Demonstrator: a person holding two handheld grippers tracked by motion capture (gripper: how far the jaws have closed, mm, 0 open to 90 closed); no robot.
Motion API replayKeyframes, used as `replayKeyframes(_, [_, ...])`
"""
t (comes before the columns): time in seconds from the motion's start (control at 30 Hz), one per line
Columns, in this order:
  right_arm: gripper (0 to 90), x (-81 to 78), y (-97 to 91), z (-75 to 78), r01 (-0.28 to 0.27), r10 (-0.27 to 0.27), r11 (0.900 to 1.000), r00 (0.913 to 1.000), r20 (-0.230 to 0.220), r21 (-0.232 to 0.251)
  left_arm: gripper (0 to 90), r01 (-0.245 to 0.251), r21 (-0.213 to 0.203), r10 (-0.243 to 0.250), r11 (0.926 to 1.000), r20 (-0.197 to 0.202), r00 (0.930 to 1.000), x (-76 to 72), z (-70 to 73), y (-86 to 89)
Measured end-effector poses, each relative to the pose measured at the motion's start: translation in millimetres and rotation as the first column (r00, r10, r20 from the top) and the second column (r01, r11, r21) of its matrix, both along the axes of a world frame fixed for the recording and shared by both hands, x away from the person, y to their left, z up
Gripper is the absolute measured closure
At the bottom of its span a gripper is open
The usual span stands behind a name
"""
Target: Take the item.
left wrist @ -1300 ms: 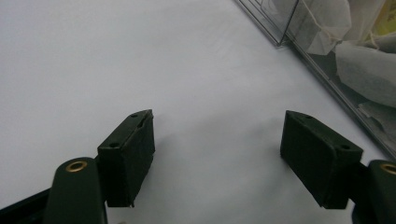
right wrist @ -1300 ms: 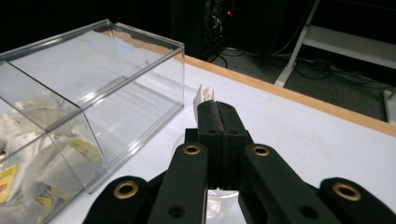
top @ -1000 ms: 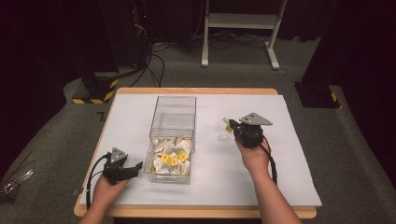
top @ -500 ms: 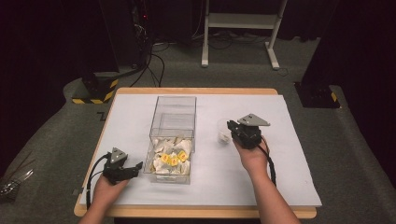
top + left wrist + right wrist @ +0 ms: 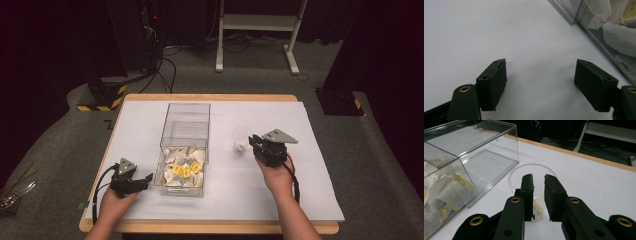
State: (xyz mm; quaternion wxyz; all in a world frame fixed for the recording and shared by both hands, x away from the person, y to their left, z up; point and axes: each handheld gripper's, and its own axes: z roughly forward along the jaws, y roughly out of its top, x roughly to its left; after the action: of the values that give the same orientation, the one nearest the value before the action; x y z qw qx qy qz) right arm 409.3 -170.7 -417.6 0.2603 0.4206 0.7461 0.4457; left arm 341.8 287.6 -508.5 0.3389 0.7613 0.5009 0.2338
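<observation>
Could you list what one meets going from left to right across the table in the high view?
Left gripper → clear box holding tea bags → clear cup → right gripper

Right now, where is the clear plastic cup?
In the high view the clear plastic cup stands on the white table cover, right of the clear box of tea bags, just ahead of the right tongs.

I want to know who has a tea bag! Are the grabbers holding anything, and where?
Neither holds anything. The right gripper has just been opening above the clear cup, a tea bag lying inside. The left gripper is open over bare table.
</observation>
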Motion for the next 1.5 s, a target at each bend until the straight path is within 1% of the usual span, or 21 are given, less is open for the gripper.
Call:
replayKeyframes(0.13, [77.0,-5.5,-7.1,-3.9,0.008,-0.008,1.0000,0.9999,-0.008,-0.004,26.3,0.000,0.000,0.000,1.0000,0.000,1.0000,0.0,0.0,0.0])
replayKeyframes(0.23, [77.0,-10.9,-13.9,-8.6,0.017,-0.017,0.9999,0.9997,-0.017,0.002,26.4,0.001,0.006,-0.001,1.0000,0.002,1.0000,-0.1,0.1,0.1])
replayKeyframes(0.3, [77.0,-14.8,-17.8,-11.8,0.022,-0.022,0.9997,0.9995,-0.021,-0.008,26.4,0.001,0.006,-0.001,1.0000,0.002,1.0000,0.0,0.1,0.1])
replayKeyframes(0.57, [75.6,-29.1,-34.5,-22.2,0.042,-0.043,0.9989,0.9978,-0.050,-0.020,26.5,0.001,0.008,-0.001,1.0000,0.002,1.0000,-0.2,0.2,-0.1])
replayKeyframes(0.8, [74.1,-41.8,-48.2,-30.8,0.056,-0.059,0.9975,0.9948,-0.082,-0.044,26.4,-0.002,0.009,0.002,1.0000,0.004,1.0000,-0.6,0.2,-0.4])
replayKeyframes(1.0, [73.0,-51.4,-57.0,-40.9,0.071,-0.076,0.9962,0.9908,-0.112,-0.051,26.4,-0.005,0.007,0.005,1.0000,0.007,1.0000,-1.0,0.1,-1.2])
replayKeyframes(1.23, [71.7,-56.9,-59.2,-56.9,0.082,-0.089,0.9951,0.9857,-0.143,-0.056,26.4,-0.005,0.016,0.004,0.9999,0.011,0.9999,-1.6,0.2,-1.9])
replayKeyframes(1.33, [70.6,-57.5,-57.6,-63.9,0.076,-0.086,0.9950,0.9831,-0.162,-0.065,26.5,-0.006,0.015,0.006,0.9999,0.012,0.9999,-1.9,0.2,-2.3])
replayKeyframes(1.5, [69.0,-58.5,-52.7,-70.1,0.063,-0.077,0.9944,0.9812,-0.177,-0.084,26.6,0.003,0.013,-0.003,0.9999,0.014,0.9999,-2.2,0.2,-2.6])
